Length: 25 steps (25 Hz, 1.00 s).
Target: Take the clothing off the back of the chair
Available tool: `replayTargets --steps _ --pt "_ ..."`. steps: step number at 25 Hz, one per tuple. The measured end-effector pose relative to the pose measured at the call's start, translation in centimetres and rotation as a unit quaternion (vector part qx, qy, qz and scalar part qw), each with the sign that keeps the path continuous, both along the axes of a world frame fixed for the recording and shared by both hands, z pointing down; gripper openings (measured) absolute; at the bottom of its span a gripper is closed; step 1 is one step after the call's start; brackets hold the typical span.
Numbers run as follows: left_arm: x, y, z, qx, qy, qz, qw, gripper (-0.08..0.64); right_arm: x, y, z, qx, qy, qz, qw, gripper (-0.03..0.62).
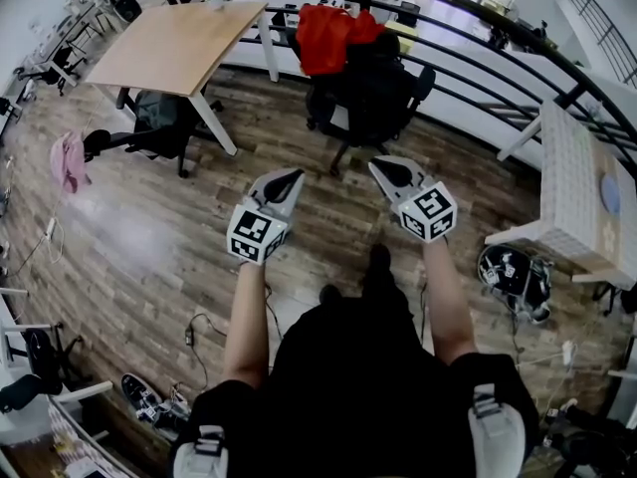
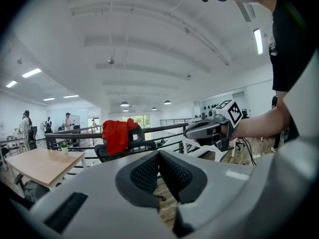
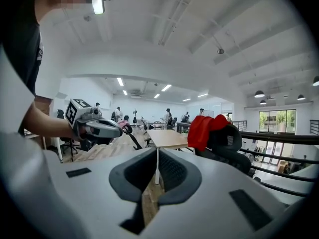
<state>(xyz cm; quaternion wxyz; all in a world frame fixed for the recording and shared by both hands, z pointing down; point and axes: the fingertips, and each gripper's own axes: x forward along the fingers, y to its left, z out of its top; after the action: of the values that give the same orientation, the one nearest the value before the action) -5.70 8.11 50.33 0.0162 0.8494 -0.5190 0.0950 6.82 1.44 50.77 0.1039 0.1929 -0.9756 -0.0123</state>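
Observation:
A red garment [image 1: 328, 36] hangs over the back of a black office chair [image 1: 370, 98] standing by the railing ahead of me. My left gripper [image 1: 291, 178] and right gripper [image 1: 382, 168] are side by side over the wooden floor, well short of the chair, both pointing toward it. Both are shut with nothing in them. In the left gripper view the garment [image 2: 117, 135] sits beyond the shut left gripper [image 2: 159, 156], with the right gripper [image 2: 188, 131] to the right. The right gripper view shows the garment [image 3: 202, 130] on the chair [image 3: 232, 146], past the shut right gripper [image 3: 157, 157].
A wooden table [image 1: 179, 43] stands left of the chair, with another black chair [image 1: 159, 127] under it. A curved black railing [image 1: 478, 63] runs behind. A white table [image 1: 572, 182] is at the right, a black bag [image 1: 513, 272] below it. Pink cloth [image 1: 68, 159] lies at the left. Cables trail on the floor.

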Motion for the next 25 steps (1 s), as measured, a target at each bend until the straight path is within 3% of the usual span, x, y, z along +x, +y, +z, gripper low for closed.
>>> replayTargets --steps 13,25 --pt "0.6 -2.4 -0.3 -0.002 0.001 -0.022 0.9998 0.003 0.9 -3.3 0.5 -0.01 -0.009 -0.012 1.0 0.009" --pt "0.6 -7.3 -1.0 -0.008 -0.005 -0.067 0.9977 0.003 0.9 -9.6 1.1 -0.022 -0.009 -0.049 0.999 0.011"
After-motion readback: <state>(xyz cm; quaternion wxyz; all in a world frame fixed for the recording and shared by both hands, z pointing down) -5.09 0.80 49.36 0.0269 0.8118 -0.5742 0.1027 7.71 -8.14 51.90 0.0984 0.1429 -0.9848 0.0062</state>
